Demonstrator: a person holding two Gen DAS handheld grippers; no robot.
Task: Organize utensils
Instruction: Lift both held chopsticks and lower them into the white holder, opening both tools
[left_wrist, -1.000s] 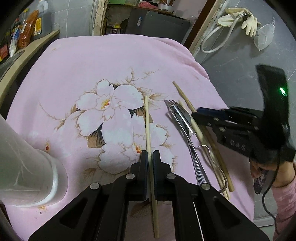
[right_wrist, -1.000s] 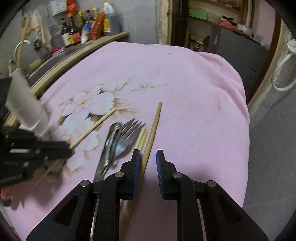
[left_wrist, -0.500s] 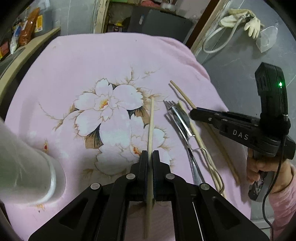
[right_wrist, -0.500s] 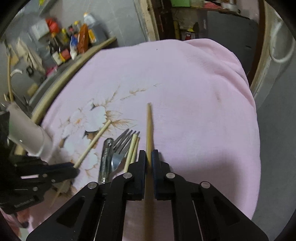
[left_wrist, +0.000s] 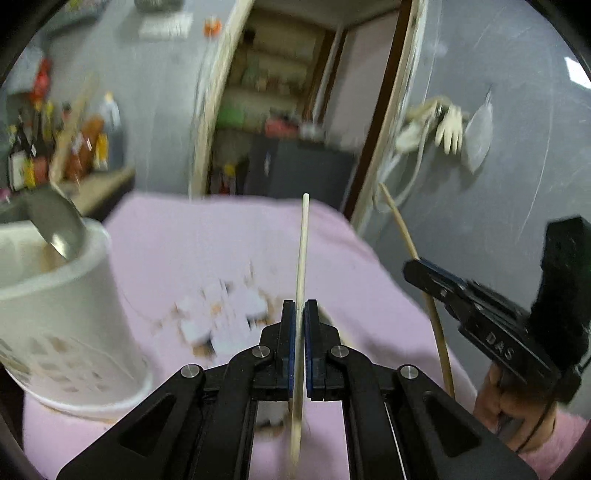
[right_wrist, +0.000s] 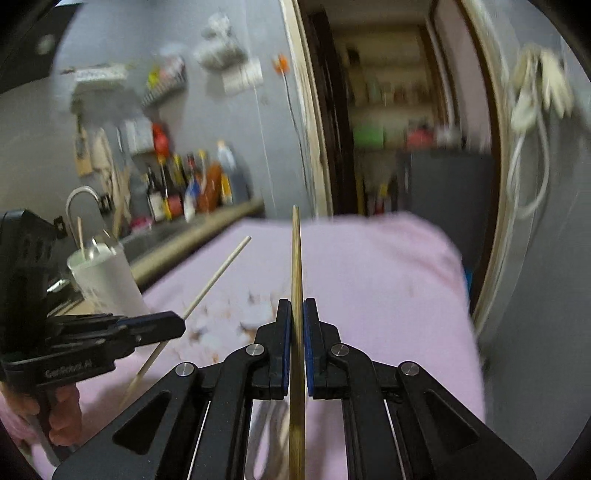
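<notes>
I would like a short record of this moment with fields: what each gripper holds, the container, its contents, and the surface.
left gripper: shut on pale chopstick, lifted off the cloth
right gripper: shut on darker chopstick, lifted off the cloth
container: white holder, upright on the cloth, at the left
contents: a metal spoon; other contents unclear
surface: pink cloth with a flower print

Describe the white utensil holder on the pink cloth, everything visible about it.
The white utensil holder is a tall, round cup that looks like plastic, with faint cut-out patterns near its base. It stands upright at the left of the pink cloth, close to the counter edge. A metal spoon leans inside it, and the right wrist view shows a thin stick rising from it too. No gripper touches it.
</notes>
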